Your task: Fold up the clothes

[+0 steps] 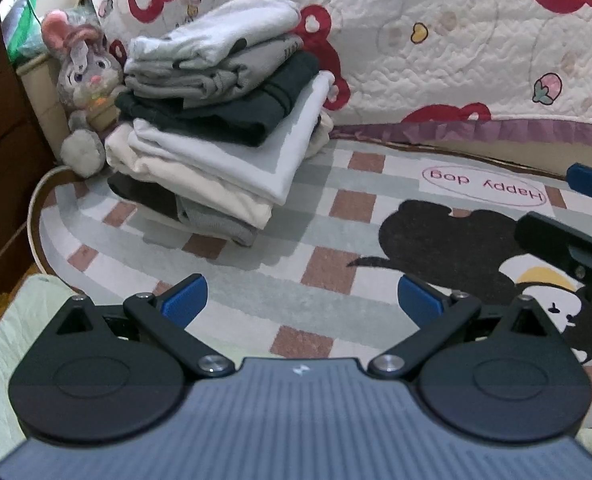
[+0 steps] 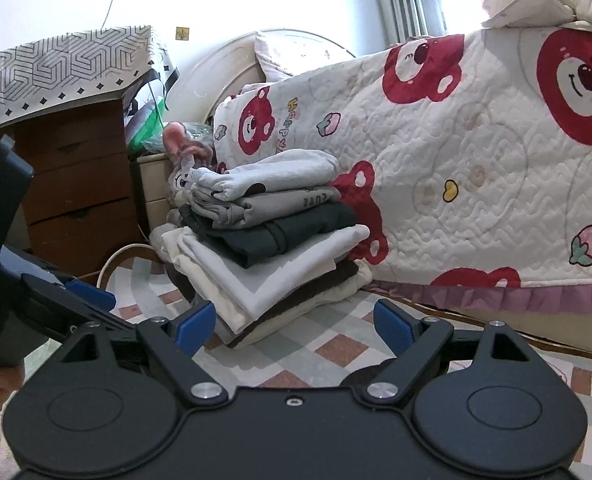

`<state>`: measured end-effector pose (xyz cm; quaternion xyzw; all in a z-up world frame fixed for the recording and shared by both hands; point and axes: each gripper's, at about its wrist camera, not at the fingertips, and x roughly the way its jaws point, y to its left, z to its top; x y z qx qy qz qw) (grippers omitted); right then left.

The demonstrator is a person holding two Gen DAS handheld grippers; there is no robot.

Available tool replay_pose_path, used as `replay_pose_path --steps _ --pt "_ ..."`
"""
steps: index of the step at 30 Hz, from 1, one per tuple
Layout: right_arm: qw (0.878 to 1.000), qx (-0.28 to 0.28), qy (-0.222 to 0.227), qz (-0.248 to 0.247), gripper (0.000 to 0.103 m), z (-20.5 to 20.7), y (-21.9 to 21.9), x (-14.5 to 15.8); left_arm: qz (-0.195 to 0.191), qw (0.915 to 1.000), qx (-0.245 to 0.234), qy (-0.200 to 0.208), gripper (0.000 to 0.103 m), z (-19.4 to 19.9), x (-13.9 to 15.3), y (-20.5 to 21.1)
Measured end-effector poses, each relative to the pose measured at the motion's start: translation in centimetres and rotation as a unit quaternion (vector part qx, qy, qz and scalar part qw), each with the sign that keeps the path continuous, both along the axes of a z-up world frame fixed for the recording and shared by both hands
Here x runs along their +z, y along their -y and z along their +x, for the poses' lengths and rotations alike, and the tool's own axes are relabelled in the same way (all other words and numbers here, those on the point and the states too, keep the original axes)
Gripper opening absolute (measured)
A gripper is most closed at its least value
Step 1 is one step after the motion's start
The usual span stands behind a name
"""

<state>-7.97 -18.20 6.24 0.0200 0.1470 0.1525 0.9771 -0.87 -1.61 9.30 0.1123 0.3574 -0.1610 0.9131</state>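
A stack of several folded clothes (image 1: 220, 120) in grey, dark green, white and cream stands on the checked rug (image 1: 296, 216) against the bed; it also shows in the right wrist view (image 2: 272, 248). My left gripper (image 1: 302, 300) is open and empty, low over the rug, in front of the stack. A pale green cloth (image 1: 4, 340) lies under its left side. My right gripper (image 2: 294, 326) is open and empty, facing the stack from the right. The right gripper's finger (image 1: 568, 240) shows at the left view's right edge. The left gripper's body (image 2: 0, 248) shows at the right view's left edge.
A bed with a quilt with red bears (image 2: 476, 160) runs behind the stack. A plush rabbit (image 1: 82, 80) sits left of the stack. A wooden drawer chest (image 2: 76, 192) stands at the left. A white cable (image 1: 36, 208) curves along the rug's left edge.
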Motion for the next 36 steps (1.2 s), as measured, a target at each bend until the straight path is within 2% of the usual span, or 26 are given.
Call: replay_pose_path --steps 3,36 --pt "1.0 -0.011 0.014 -0.009 0.089 -0.25 -0.22 0.08 0.001 1.0 0.001 -0.005 0.103 0.08 -0.2 -0.04" --pt "1.0 0.002 -0.007 -0.014 0.089 -0.09 -0.45 -0.23 0.01 0.9995 -0.027 -0.009 0.103 -0.85 -0.34 0.54"
